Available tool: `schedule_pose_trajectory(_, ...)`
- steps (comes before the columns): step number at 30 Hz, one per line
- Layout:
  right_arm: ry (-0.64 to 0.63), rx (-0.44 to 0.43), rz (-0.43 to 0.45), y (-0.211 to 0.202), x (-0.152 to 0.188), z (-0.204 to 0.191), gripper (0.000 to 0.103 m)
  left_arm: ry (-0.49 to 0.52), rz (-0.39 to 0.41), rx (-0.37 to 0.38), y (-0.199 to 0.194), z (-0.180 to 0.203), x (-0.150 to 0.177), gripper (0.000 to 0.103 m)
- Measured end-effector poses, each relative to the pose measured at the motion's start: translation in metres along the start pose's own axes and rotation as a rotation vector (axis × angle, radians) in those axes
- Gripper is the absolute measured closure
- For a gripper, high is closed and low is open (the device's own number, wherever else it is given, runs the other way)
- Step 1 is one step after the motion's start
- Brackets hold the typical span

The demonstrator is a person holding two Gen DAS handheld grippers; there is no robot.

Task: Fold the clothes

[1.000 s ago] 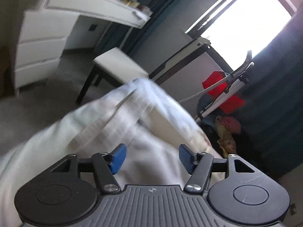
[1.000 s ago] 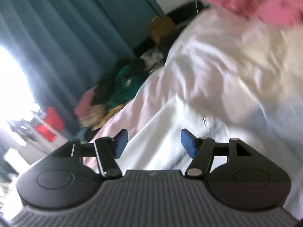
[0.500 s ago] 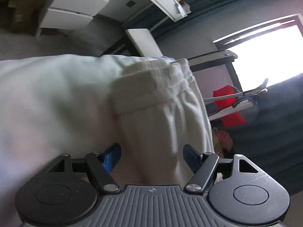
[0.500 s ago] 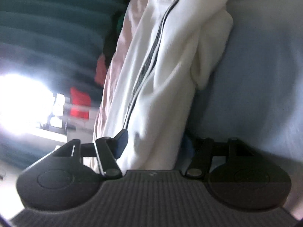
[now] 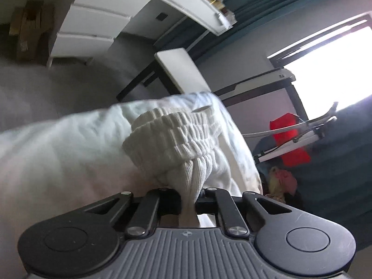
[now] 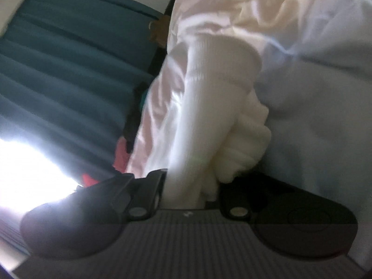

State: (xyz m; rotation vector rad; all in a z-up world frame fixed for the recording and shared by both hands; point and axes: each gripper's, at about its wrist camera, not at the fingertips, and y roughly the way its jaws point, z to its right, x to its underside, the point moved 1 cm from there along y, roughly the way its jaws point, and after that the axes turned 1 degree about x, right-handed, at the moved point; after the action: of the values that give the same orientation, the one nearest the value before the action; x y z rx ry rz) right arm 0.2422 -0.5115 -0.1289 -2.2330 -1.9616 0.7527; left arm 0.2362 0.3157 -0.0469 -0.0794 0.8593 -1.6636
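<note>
1. Both my grippers pinch one white garment (image 5: 176,139): the left gripper (image 5: 188,200) clamps its ribbed elastic band.
2. My right gripper (image 6: 188,193) clamps a ribbed cuff; the cloth runs straight ahead from each, over the bed (image 6: 320,107).

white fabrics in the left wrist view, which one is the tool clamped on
The ribbed white garment with the gathered elastic band: it runs down between the left tool's closed fingers. The smooth white sheet beneath lies ungripped.

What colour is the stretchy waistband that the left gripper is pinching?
White. The waistband, ribbed and gathered, shows best in the left wrist view, clamped by the left gripper.
</note>
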Motion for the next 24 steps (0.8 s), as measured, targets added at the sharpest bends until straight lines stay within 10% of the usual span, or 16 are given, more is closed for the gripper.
schedule_pose_trajectory(13,-0.012,0.014,-0.093,-0.094,-0.027,0.041,0.089,0.060,-0.055,-0.002,-0.154,-0.068,0.012,0.093)
schedule_pose_trajectory(24,0.008,0.005,-0.152,-0.115,-0.037,0.085,0.084,0.251,-0.104,-0.046,-0.154,-0.117,0.048,0.080)
